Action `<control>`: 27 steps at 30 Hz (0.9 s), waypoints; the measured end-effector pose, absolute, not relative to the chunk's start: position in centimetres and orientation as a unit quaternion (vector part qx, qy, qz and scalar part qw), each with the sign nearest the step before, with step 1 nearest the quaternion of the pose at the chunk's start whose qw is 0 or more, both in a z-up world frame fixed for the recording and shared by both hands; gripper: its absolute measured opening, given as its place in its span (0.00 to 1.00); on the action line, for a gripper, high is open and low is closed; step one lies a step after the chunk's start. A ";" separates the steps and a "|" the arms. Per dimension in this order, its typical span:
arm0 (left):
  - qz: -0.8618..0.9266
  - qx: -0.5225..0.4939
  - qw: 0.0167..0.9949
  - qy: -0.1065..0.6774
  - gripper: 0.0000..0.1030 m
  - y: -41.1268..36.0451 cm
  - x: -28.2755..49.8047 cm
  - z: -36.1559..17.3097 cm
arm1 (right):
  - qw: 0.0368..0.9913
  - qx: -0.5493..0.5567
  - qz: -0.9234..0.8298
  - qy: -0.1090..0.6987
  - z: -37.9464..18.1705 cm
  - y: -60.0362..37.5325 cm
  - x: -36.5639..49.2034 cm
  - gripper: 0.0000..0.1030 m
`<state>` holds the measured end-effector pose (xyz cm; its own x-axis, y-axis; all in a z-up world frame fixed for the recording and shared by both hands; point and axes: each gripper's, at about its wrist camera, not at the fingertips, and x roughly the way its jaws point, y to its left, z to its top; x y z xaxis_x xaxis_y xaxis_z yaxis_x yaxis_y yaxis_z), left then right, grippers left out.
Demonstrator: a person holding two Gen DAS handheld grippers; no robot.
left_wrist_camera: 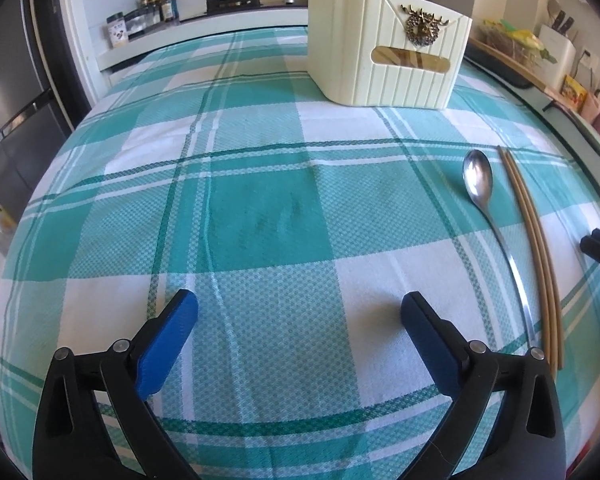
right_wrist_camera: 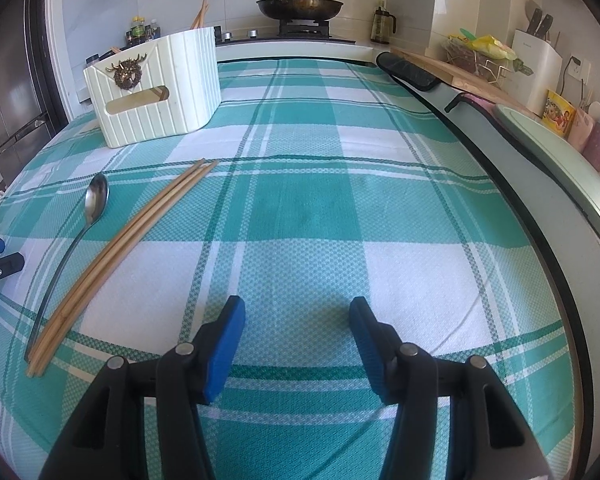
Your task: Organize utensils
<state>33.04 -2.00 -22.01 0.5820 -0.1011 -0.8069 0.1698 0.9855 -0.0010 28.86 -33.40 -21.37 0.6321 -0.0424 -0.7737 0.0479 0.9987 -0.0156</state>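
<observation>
Spoon beside chopsticks, bowl toward holder; both tongs agape, empty.

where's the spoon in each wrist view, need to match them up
Left wrist view: the spoon lies at the right, bowl toward the cream utensil box, just left of the chopsticks.
Right wrist view: the spoon lies at the left, again just left of the chopsticks.
Shared landmark: the cream utensil box with its deer emblem, standing on the checked cloth.

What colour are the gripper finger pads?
Blue, on black arms; the right wrist view shows the right gripper's pads best.
</observation>
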 end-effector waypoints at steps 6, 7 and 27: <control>-0.067 0.040 0.890 0.449 0.99 -2.1 33.0 -22.0 | 0.904 0.003 -0.026 0.428 -21.4 -33.4 28.9 0.54; -0.059 0.043 0.892 0.447 0.99 -2.1 33.0 -21.9 | 0.904 0.003 -0.025 0.428 -21.4 -33.4 28.8 0.54; -0.096 0.081 0.886 0.446 0.92 -13.4 35.2 -21.7 | 0.903 0.006 -0.025 0.428 -21.3 -33.5 28.8 0.54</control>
<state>35.16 -13.38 -21.66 0.5837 -0.0976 -0.8061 0.2425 0.9684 0.0583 28.82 -33.48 -21.31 0.6323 -0.0388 -0.7738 0.0498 0.9987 -0.0094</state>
